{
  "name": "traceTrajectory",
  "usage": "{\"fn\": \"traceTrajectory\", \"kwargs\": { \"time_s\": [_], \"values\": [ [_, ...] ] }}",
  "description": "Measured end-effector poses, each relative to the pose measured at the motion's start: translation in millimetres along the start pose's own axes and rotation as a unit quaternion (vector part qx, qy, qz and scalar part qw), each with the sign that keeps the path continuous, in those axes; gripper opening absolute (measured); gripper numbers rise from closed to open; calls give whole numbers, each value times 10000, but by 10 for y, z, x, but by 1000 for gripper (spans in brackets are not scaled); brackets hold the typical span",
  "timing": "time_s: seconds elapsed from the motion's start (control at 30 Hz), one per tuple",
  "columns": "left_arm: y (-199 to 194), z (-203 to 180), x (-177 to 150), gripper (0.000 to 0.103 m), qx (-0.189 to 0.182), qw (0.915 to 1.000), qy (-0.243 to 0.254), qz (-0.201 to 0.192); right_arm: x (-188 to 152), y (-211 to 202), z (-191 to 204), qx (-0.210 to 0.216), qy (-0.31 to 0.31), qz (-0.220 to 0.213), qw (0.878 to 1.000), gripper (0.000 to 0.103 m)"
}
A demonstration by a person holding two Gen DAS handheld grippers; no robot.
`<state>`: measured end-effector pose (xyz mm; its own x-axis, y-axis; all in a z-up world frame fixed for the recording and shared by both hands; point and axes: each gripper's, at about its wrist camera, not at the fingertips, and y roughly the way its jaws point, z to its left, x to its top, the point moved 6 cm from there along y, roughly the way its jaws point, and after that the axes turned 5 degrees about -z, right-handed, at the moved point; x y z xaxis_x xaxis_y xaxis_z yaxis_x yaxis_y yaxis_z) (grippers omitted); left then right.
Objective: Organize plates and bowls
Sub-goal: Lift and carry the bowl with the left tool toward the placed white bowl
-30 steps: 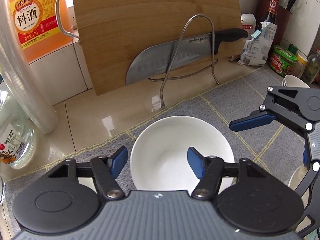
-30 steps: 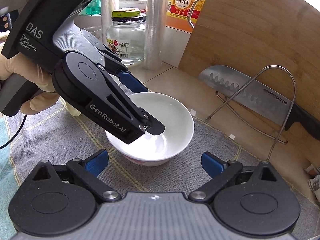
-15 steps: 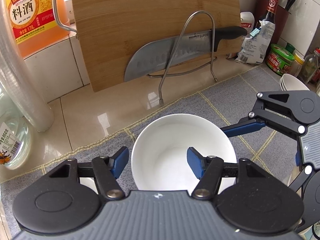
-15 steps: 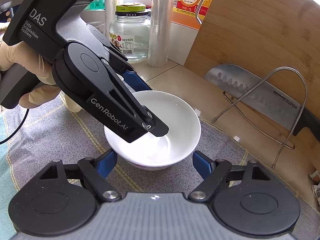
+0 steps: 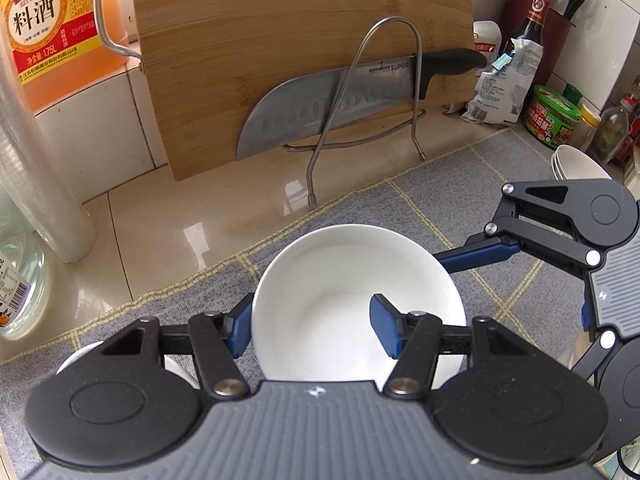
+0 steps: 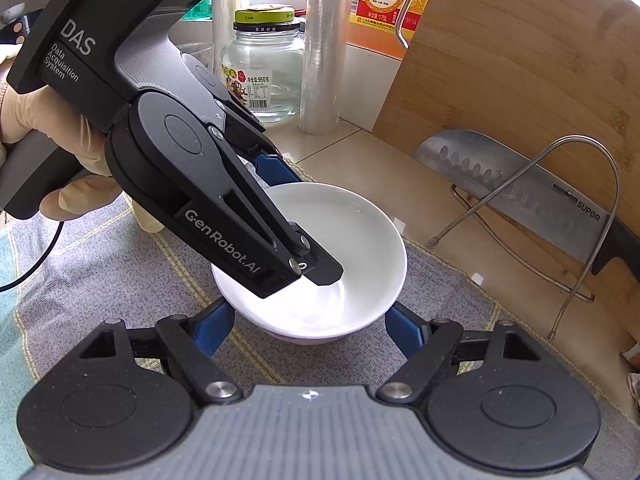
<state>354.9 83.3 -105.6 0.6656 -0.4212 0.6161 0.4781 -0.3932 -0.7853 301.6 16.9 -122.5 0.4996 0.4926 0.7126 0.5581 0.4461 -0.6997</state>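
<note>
On the grey checked cloth: I take the white bowl (image 5: 356, 300) as my landmark; everything below is placed relative to it.
Bowl: glossy, round, smooth white ceramic; upright on the woven cloth (image 5: 452, 208).
Left gripper (image 5: 312, 330): my blue pads pinch the bowl's near wall, one outside the rim, one inside; black linkage marked "GenRobot.AI", housing "DAS Data Acquisition System".
Right gripper (image 6: 308, 330): jaws have just closed in; blue pads flank the bowl's base, contact I cannot confirm.
Beyond the bowl: bamboo cutting board (image 5: 304, 40), leaning; steel knife (image 5: 352, 100) stamped "SUPOR" in a wire rack (image 5: 360, 92).
Beyond-left of the bowl: orange bottle (image 5: 44, 28) labelled "料酒", "1.75L".
Right of the bowl: stacked white bowls (image 5: 572, 162).
</note>
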Motion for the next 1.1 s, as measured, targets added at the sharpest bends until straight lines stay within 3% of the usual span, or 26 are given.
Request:
{"fn": "traceTrajectory", "kwargs": {
  "time_s": [0.5,1.1],
  "values": [
    [-82,-64,-5,59,-8,10000,-5,-20,-15,-45,4,25,5,17,10000,86],
    [-558,-533,77,59,72,9996,133,-243,-51,-607,85,70,-8,-93,9999,86]
  ]
}}
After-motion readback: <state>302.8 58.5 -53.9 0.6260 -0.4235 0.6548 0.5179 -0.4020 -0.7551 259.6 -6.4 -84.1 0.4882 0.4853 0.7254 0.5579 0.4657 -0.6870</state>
